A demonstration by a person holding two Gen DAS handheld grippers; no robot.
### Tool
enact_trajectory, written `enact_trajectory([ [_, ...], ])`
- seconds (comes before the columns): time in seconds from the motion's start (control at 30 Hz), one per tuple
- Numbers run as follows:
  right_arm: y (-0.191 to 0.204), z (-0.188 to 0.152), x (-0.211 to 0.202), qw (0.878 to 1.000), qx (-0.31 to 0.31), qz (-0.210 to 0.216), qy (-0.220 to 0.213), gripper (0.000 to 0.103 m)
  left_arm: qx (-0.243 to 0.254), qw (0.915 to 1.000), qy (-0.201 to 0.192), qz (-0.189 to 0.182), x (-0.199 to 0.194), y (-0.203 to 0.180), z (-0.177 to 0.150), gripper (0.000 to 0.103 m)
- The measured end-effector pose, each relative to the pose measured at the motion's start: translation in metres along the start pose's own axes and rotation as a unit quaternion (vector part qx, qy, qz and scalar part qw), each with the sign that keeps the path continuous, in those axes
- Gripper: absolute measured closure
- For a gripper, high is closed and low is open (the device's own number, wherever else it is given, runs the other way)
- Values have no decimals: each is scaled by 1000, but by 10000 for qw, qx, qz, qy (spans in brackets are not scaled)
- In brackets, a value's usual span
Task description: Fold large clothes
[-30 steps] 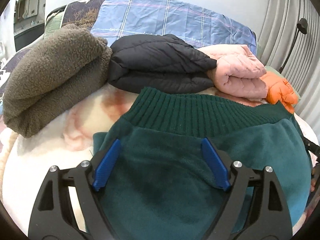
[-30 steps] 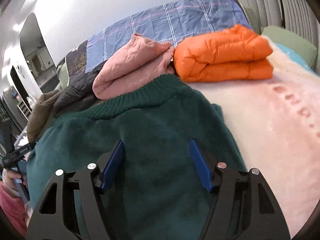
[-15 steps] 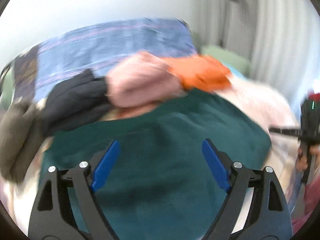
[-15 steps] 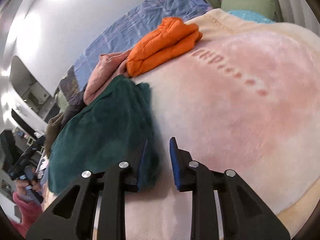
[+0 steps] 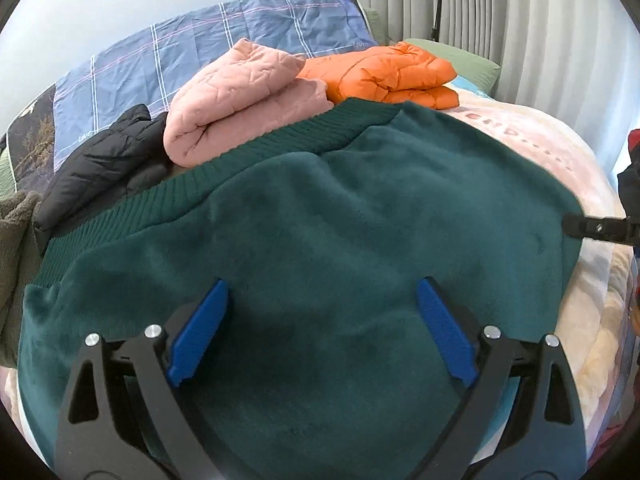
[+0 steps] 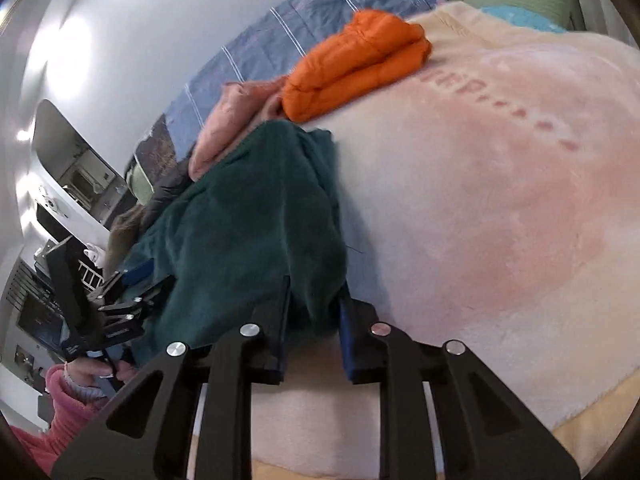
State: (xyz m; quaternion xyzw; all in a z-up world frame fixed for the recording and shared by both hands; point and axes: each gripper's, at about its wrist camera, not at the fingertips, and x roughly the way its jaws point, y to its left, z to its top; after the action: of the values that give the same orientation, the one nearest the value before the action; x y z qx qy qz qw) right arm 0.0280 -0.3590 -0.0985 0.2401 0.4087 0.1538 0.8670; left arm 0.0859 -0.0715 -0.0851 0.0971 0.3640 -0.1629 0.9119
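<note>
— Where the right gripper point(image 6: 313, 307) meets the dark green fleece sweater point(image 6: 248, 236), closed on what?
— Clamped on the sweater's right edge, a fold of green pile bunched between the blue pads. Jaws just been closing: wide apart over the middle of the garment a second ago, half shut at the edge half a second ago, now pinching cloth.
— And the left gripper point(image 5: 320, 320)?
— Spread wide, nothing between the pads, hovering over the sweater point(image 5: 320, 232). Just been opening a little further. Blurred half a second back, sharp again now.
— Where is the garment itself?
— Flat on the pale pink blanket point(image 6: 500, 200) covering the bed, ribbed hem point(image 5: 248, 156) toward the row of folded things. Seen from the left wrist more from the left before, with the brown fleece large in frame; now only a sliver of brown fleece point(image 5: 12, 232) at the left border.
— The folded row?
— Black puffer jacket point(image 5: 100, 160), pink quilted jacket point(image 5: 240, 96) and orange puffer jacket point(image 5: 384, 72), side by side against the blue plaid bedding point(image 5: 200, 44), same order as before.
— Anything else in the right wrist view?
— Person's hand in a pink sleeve point(image 6: 60, 404) at the lower left, holding the other tool beside the sweater's far edge.
</note>
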Motion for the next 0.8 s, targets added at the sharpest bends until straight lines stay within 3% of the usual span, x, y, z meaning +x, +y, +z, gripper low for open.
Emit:
enact_trajectory([
  [0.17,-1,-5,1,9995,177,-239,-90,82,2,10000,-70,45,0,-1,-1,7],
  [0.37,11,7,-29,9881,-59,-1376,-685,76,-225,9996,-175,47,-10,3,0,8],
  [0.57,79,14,-26,9880,-1107,-774,-743,73,-925,9939,-564,-195,-57,32,-11,8],
  [0.7,132,9,6,9848,-1680,-296,-336,68,-1430,9863,-761,312,-96,80,-43,8],
  [0.8,180,8,33,9742,-2242,-141,-197,67,-2046,9723,-818,783,-128,129,-86,9],
])
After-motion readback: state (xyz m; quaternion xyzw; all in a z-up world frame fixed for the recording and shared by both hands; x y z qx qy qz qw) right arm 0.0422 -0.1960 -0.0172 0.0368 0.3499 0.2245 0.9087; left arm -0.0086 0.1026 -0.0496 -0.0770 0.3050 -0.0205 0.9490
